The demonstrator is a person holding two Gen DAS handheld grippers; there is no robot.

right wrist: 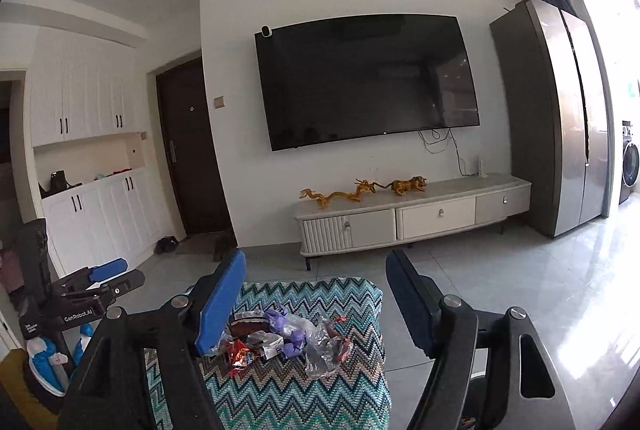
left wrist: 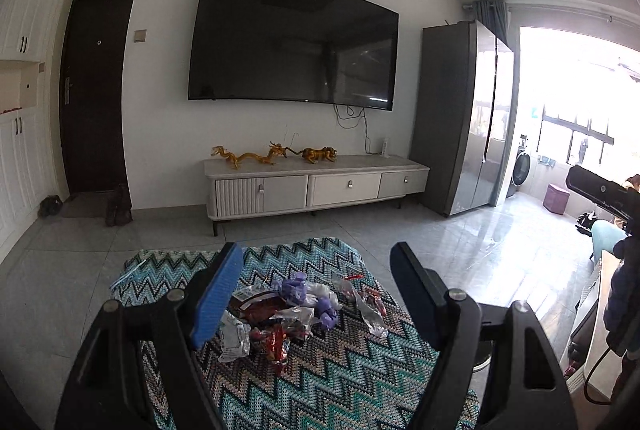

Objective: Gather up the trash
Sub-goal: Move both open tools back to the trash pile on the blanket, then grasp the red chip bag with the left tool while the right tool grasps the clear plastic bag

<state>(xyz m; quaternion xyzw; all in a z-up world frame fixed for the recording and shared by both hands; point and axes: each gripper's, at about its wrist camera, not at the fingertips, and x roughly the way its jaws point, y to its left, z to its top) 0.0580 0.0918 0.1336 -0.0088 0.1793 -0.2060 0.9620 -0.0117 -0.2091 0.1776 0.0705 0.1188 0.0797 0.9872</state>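
A pile of trash (left wrist: 296, 314) lies on a stool or low table draped in a zigzag-patterned cloth (left wrist: 320, 382): clear plastic wrappers, red snack packets and crumpled purple pieces. My left gripper (left wrist: 316, 252) hovers over it, open, with nothing between its blue-padded fingers (left wrist: 216, 298). In the right wrist view the same trash (right wrist: 288, 340) sits on the cloth (right wrist: 280, 390) below my right gripper (right wrist: 315, 258), which is also open and empty. The left gripper (right wrist: 120, 275) shows at that view's left edge. A dark part of the right gripper (left wrist: 600, 190) shows at the far right of the left wrist view.
A blue and white strip (left wrist: 128, 272) lies on the cloth's left corner. Beyond are grey floor tiles, a white TV cabinet (left wrist: 316, 186) with golden figurines under a wall TV (left wrist: 292, 42), a tall fridge (left wrist: 460, 118), a dark door (left wrist: 96, 90) with shoes nearby, and a pink stool (left wrist: 556, 198).
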